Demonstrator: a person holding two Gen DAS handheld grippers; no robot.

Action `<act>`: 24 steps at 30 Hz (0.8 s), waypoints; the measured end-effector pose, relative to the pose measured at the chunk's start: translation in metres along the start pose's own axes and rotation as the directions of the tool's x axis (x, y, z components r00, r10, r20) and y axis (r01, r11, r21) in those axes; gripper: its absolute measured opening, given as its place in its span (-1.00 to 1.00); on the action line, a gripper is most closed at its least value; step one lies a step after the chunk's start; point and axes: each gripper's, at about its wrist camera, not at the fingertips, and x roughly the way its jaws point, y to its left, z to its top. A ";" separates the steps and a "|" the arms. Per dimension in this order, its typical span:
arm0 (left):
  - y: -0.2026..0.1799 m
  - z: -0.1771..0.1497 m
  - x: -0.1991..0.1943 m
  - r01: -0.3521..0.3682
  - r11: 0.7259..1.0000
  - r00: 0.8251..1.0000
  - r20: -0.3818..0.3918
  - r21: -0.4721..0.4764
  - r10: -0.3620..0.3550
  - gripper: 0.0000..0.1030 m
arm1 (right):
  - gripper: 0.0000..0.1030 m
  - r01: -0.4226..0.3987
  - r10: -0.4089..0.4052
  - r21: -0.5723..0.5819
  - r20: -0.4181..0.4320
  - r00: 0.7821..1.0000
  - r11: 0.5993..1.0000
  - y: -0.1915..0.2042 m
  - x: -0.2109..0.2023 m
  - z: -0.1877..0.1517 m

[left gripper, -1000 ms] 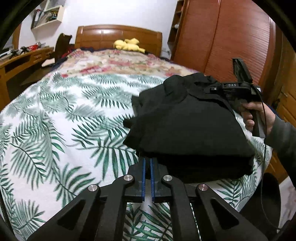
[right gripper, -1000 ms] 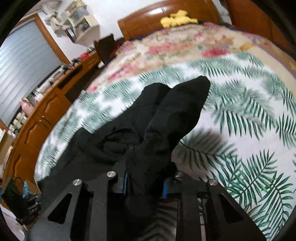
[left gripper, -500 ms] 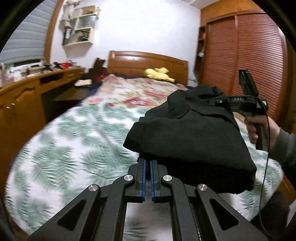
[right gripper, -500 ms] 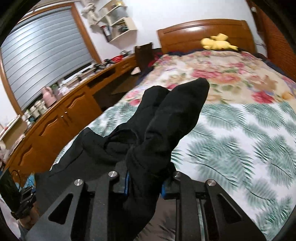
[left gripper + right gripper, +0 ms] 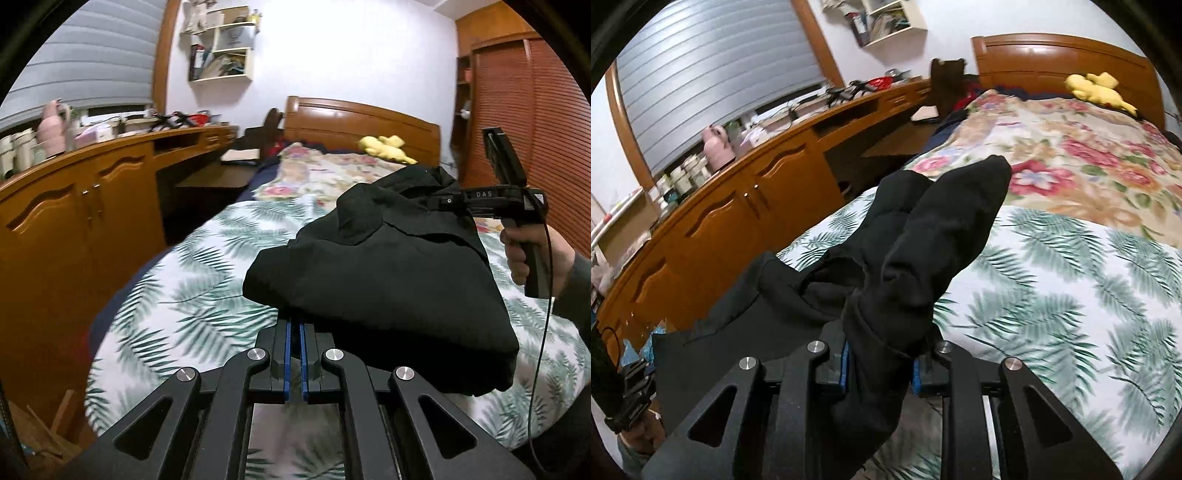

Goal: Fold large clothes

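Note:
A folded black garment [image 5: 384, 273] hangs in the air above the bed [image 5: 207, 295], held between both grippers. My left gripper [image 5: 294, 325] is shut on its near left edge, the blue pads pressed together under the cloth. My right gripper [image 5: 879, 358] is shut on a thick bunch of the same black garment [image 5: 923, 258], which sticks up and forward past the fingers. The right gripper also shows in the left wrist view [image 5: 495, 199], held by a hand at the garment's far right.
The bed has a palm-leaf cover [image 5: 1071, 295] and a floral quilt [image 5: 1078, 147] toward the wooden headboard [image 5: 354, 118], with a yellow plush toy [image 5: 384, 147]. A long wooden cabinet and desk [image 5: 74, 206] run along the left. A wooden wardrobe [image 5: 546, 110] stands right.
Both grippers have lifted the folded black garment up off the bed and tilted upward, so the room and cabinet have come into view. Both stay shut on it.

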 end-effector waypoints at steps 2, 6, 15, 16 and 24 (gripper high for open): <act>0.012 -0.003 -0.006 -0.032 0.999 0.999 -0.002 -0.014 0.032 -0.93 | -0.53 -0.015 0.015 -0.011 -0.012 1.000 1.000 0.012 0.017 0.004; 0.035 -0.003 -0.010 -0.098 0.995 0.995 0.003 -0.034 0.098 -0.93 | -0.53 -0.056 0.056 -0.017 -0.031 0.998 0.998 0.039 0.055 0.011; 0.080 -0.019 -0.013 -0.213 0.972 0.977 -0.026 -0.098 0.211 -0.93 | -0.50 -0.082 0.076 -0.096 -0.063 0.995 0.992 0.109 0.113 0.027; 0.080 -0.021 -0.011 -0.221 0.970 0.975 -0.034 -0.101 0.218 -0.93 | -0.49 -0.080 0.073 -0.101 -0.072 0.995 0.992 0.111 0.118 0.026; 0.074 -0.034 -0.008 -0.250 0.963 0.967 -0.075 -0.102 0.243 -0.93 | -0.17 0.040 -0.083 -0.209 -0.200 0.976 0.977 0.119 0.158 0.001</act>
